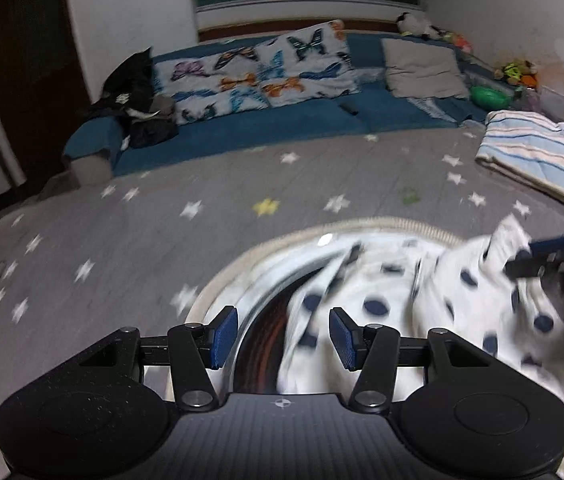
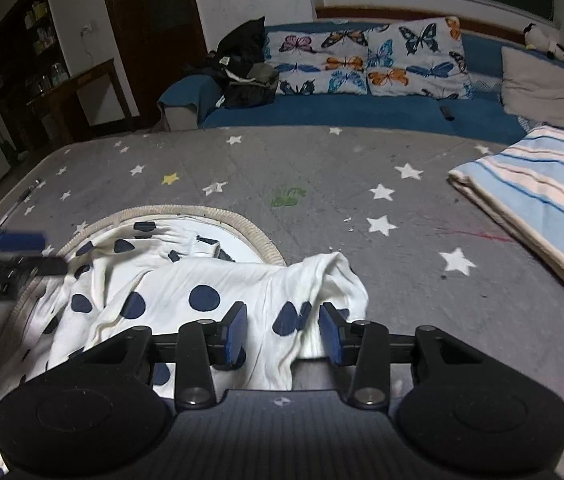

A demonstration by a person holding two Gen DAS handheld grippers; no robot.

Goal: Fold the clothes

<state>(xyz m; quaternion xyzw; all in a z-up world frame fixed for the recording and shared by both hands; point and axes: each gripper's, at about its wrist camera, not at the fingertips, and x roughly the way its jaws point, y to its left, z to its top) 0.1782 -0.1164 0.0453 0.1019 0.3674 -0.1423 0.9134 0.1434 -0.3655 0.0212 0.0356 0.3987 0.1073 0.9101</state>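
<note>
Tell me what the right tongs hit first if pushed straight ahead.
The right tongs, open, would probably meet the polka-dot garment lying bunched just ahead; depth is hard to judge.

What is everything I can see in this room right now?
Polka-dot garment: one, white with navy dots, crumpled over the basket.
Basket: one, beige woven rim, on the mat.
Star mat: one, grey, white stars.
Striped blanket: one, blue and cream, folded, right.
Sofa: one, blue, far side.
Butterfly pillows: two, white, on sofa.
Grey cushion: one, on sofa.
Dark clothes pile: black, sofa's left end.
Left gripper: fingers open.
Right gripper: fingers open.
</note>
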